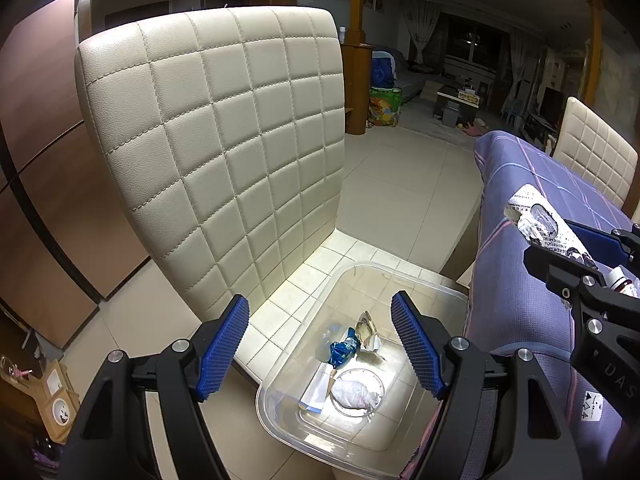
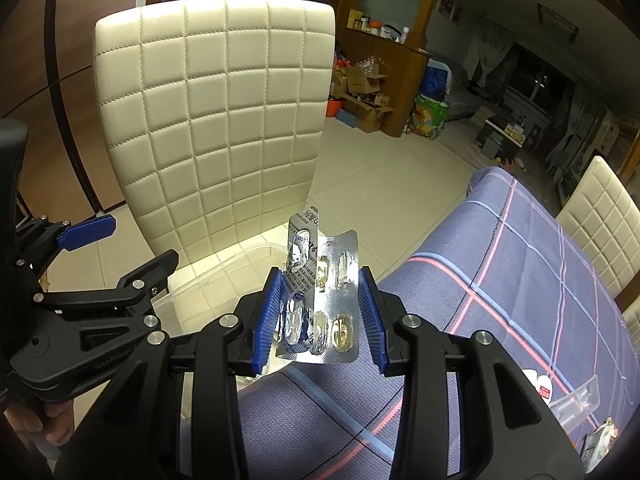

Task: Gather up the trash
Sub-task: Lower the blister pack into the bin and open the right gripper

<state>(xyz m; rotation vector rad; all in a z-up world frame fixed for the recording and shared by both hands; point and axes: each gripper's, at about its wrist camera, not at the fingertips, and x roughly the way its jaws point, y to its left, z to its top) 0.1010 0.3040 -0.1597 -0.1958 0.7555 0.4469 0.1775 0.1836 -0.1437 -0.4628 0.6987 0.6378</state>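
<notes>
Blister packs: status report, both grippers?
Right gripper shut on blister packs, above table edge. Left gripper open, empty, over clear bin. Path clear.

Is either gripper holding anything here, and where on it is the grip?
The right gripper holds silver blister packs pinched by their side edges at the lower half, tops sticking up free. The left gripper is open and holds nothing, above the clear bin.

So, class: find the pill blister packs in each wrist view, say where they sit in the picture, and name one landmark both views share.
Left wrist view: the blister packs appear at the right edge, above the purple tablecloth, clamped in the right gripper.
Right wrist view: they stand at the picture's centre, between the blue pads.
Shared landmark: the cream quilted chair back, upper left in both.
</notes>
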